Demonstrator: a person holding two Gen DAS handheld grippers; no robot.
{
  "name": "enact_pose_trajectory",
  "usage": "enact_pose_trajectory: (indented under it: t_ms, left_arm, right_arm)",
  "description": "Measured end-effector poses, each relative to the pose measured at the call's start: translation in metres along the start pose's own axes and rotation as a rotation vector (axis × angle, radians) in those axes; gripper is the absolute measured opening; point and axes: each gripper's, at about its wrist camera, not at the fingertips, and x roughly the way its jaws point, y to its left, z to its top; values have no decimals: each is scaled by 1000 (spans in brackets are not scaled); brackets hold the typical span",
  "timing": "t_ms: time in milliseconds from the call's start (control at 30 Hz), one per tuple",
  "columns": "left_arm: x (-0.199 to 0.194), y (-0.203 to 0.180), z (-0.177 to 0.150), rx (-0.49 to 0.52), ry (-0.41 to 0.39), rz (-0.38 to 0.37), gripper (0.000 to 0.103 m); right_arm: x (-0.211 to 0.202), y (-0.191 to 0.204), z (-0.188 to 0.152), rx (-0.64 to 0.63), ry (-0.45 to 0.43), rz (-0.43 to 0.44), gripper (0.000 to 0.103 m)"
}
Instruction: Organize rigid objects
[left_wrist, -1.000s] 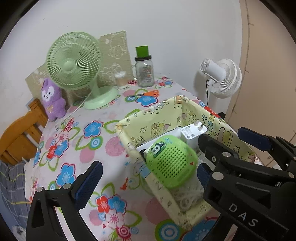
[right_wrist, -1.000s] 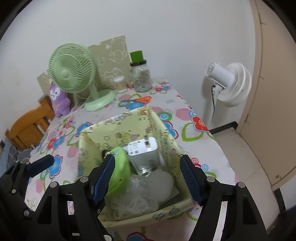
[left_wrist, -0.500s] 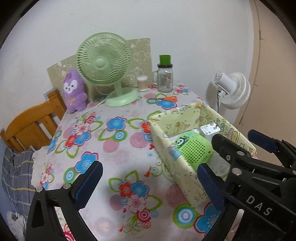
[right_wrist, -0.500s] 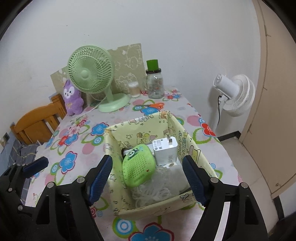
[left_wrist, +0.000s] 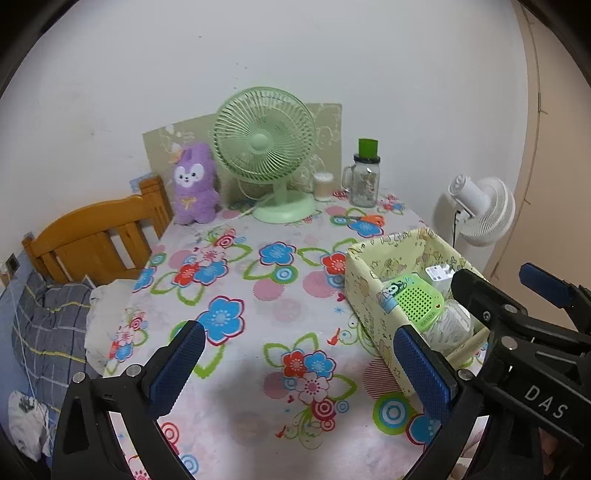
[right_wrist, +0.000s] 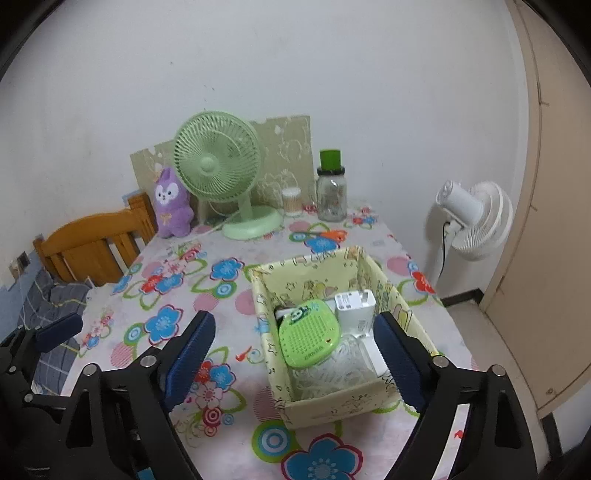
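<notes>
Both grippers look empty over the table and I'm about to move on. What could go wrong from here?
1. The box sits near the table's front-right edge; a nudge from the right gripper, open around it, might slide it off.
2. The green speaker rests tilted on the white cables and could shift.
3. The left gripper, open and empty, hangs close beside the right one; they may collide.

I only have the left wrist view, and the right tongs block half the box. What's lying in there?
Observer: A white charger sits right of the green perforated gadget, and a white cable coil fills the near end.
Operator: Right tongs holding anything?
Observer: No. The right tongs have just been opening, and nothing is between the pads.
Operator: Any room beyond the box?
Observer: A strip of tablecloth shows right of the box.
</notes>
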Motion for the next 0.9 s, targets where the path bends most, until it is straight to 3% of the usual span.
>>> enact_pose_trajectory:
  t_ms: [467, 900]
  left_arm:
    - [-42, 15, -5, -49, -79, 24, 103]
    - [-62, 30, -13, -91, -122, 75, 103]
  right_arm:
    - [-44, 6, 4, -35, -98, -2, 96]
    - [-60, 5, 0, -35, -129, -11, 101]
